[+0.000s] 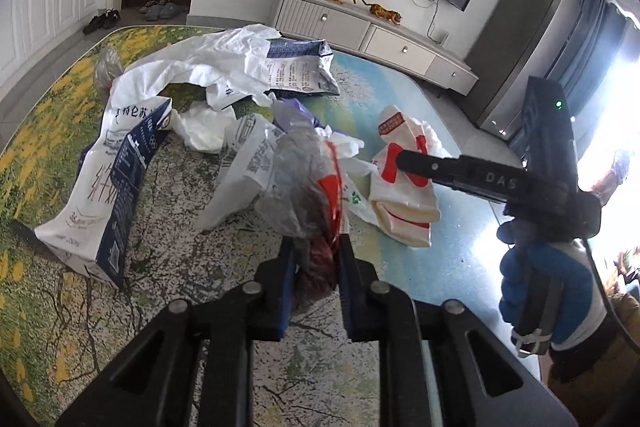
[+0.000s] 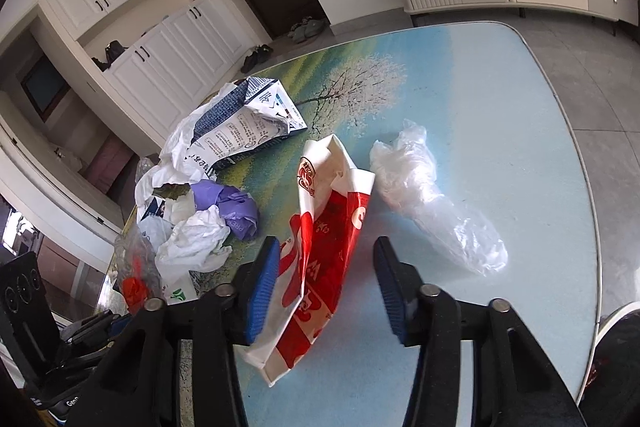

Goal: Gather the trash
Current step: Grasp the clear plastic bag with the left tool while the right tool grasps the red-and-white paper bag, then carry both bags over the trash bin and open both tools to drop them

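My left gripper (image 1: pixel 316 247) is shut on a crumpled clear plastic bag with red print (image 1: pixel 306 187), held above the table. The same bag shows at the left edge of the right wrist view (image 2: pixel 134 263). My right gripper (image 2: pixel 326 259) is open, its jaws either side of a red-and-white paper bag (image 2: pixel 324 227) lying on the table; this bag also shows in the left wrist view (image 1: pixel 404 195) under the right gripper's finger (image 1: pixel 424 163). A clear plastic wrap (image 2: pixel 432 199) lies to the right of it.
Crushed blue-and-white milk cartons (image 1: pixel 100 187) (image 2: pixel 248 119), white tissues (image 2: pixel 192 243), a purple bag (image 2: pixel 228 203) and a white plastic bag (image 1: pixel 192 63) litter the picture-printed table (image 2: pixel 500 107). A TV cabinet (image 1: pixel 360 35) stands beyond.
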Demonstrator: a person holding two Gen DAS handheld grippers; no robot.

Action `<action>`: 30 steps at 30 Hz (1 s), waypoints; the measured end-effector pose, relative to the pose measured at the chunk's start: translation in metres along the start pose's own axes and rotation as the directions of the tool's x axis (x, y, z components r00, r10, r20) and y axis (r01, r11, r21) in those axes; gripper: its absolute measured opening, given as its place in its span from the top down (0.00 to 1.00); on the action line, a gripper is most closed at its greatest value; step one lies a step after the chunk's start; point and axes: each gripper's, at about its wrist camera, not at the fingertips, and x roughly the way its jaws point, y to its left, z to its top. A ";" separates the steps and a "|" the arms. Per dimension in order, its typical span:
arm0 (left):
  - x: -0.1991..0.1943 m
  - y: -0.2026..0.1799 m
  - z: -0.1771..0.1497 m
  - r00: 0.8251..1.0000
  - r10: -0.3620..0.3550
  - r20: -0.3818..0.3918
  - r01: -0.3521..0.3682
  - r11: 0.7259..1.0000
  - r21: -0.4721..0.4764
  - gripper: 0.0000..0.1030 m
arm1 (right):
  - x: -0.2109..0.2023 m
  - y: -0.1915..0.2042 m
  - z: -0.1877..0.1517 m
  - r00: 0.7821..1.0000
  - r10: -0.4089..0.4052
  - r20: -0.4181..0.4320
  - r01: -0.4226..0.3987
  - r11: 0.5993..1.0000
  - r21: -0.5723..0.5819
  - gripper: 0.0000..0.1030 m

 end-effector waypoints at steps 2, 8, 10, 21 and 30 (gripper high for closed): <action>-0.006 0.000 -0.001 1.000 -0.004 0.011 0.004 1.000 -0.004 0.84 | 0.002 0.002 -0.001 1.000 0.013 0.000 -0.013 1.000 -0.004 0.76; -0.030 -0.004 -0.008 0.999 -0.013 0.043 0.013 1.000 -0.008 0.84 | -0.009 0.017 -0.009 0.999 0.031 0.023 -0.030 0.999 -0.035 0.79; -0.039 -0.007 -0.011 0.998 -0.018 0.060 0.018 1.000 -0.004 0.84 | -0.019 0.022 -0.013 0.999 0.036 0.037 -0.035 0.999 -0.040 0.80; -0.087 -0.023 -0.027 0.992 -0.037 0.118 0.038 0.999 -0.003 0.84 | -0.114 0.036 -0.060 0.988 0.000 0.156 0.009 0.998 -0.056 0.80; -0.110 -0.051 -0.029 0.988 -0.064 0.142 0.063 0.998 0.014 0.84 | -0.194 0.002 -0.089 0.959 -0.061 0.276 0.059 0.998 0.016 0.80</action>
